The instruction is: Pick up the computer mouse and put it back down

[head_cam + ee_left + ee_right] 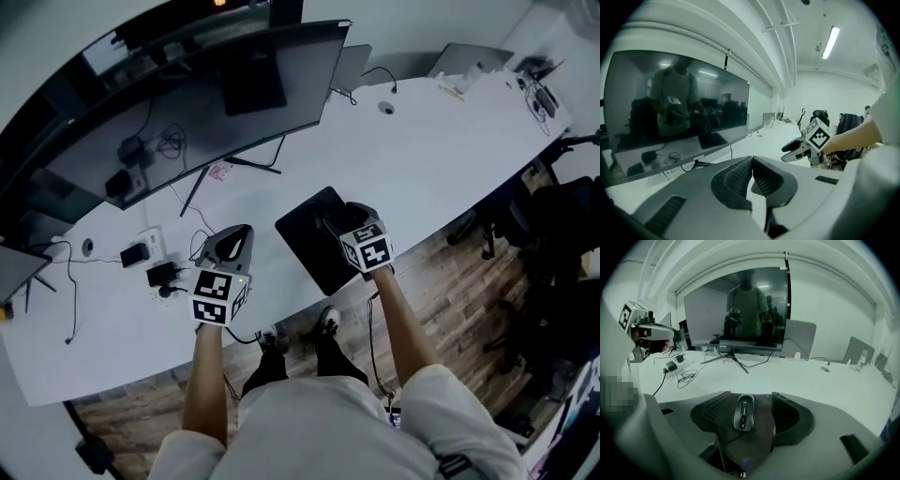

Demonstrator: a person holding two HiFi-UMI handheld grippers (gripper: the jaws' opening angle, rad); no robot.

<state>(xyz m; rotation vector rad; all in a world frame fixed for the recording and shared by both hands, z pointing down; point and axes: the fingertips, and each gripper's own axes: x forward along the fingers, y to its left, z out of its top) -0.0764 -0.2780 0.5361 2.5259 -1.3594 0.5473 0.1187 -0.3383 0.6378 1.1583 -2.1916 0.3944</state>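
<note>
Head view: your right claw (332, 221) hangs over the black pad (302, 251), with your left claw (232, 240) at its 9 o'clock.
Left gripper view: that claw is pressed together, empty.
Right gripper view: the claw is spread, and the mouse (743, 412) lies between its jaws on the pad, seemingly untouched.

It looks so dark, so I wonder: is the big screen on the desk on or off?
Apparently off: the screen is dark all over, showing only reflections of the room and the person.

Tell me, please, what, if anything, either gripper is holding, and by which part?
Nothing is held. The right gripper's open jaws straddle the computer mouse without pressing it; the left gripper is shut, empty.
</note>
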